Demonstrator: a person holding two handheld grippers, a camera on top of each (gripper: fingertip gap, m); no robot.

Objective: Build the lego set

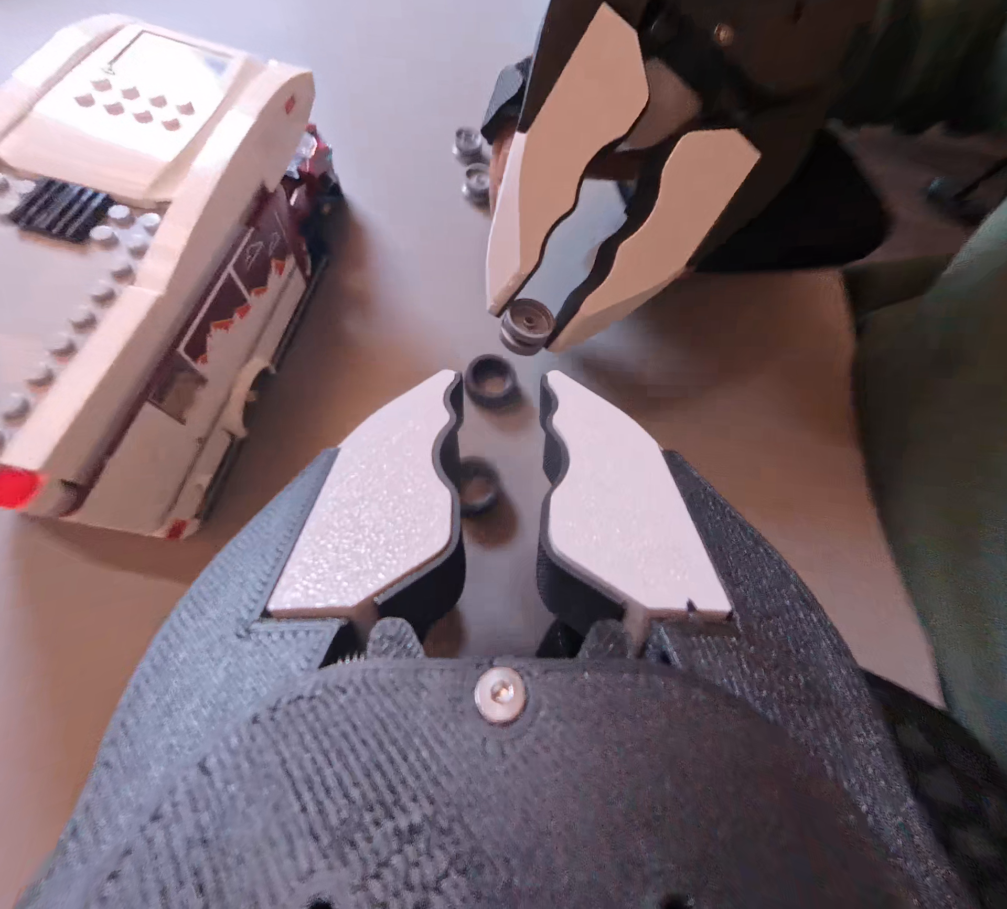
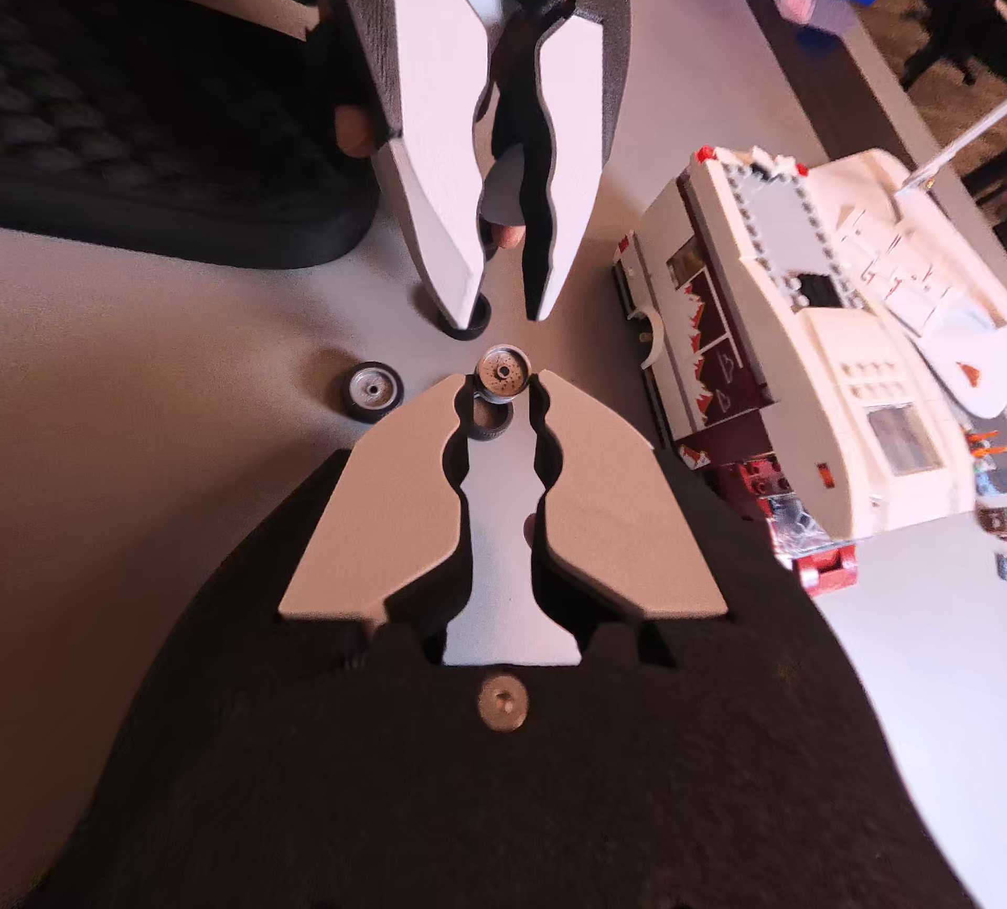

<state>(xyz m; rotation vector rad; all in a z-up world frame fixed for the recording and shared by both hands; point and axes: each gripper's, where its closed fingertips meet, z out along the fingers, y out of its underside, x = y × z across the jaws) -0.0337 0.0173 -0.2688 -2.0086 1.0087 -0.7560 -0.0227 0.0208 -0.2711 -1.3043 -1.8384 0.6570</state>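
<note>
- Your right gripper [image 2: 502, 384] has a small grey wheel rim [image 2: 502, 371] pinched at the very tips of its fingers. The open face of the rim turns towards that gripper's own camera.
- From the other side, the right gripper [image 1: 527, 332] comes in from the upper right. Both pads press the rim [image 1: 526, 327] on its edges, and the rim hangs clear of the grey table [image 1: 408, 65].
- It is a shallow, tip-only pinch on a round part. Keep the squeeze steady and the wrist level, because I judge that a twist could pop the rim out.
- Your left gripper [image 1: 500, 381] has its fingers spread and holds nothing.
- A black tyre [image 1: 490, 387] sits between the left gripper's tips, close to the left finger [image 1: 436, 392] and clear of the right one.
- The rim hangs just beyond and above that tyre, close to it but not touching.
- A second tyre [image 1: 478, 488] lies flat on the table farther back, under the gap between the left fingers.
- To the left of your right gripper, a tyre with its rim already in [image 2: 373, 391] lies on the table.
- Two more bare rims [image 1: 473, 162] rest behind the right gripper.
- The white and dark-red brick van [image 2: 790, 365] lies on its side, well apart from both grippers. You have room to work without brushing it.
</note>
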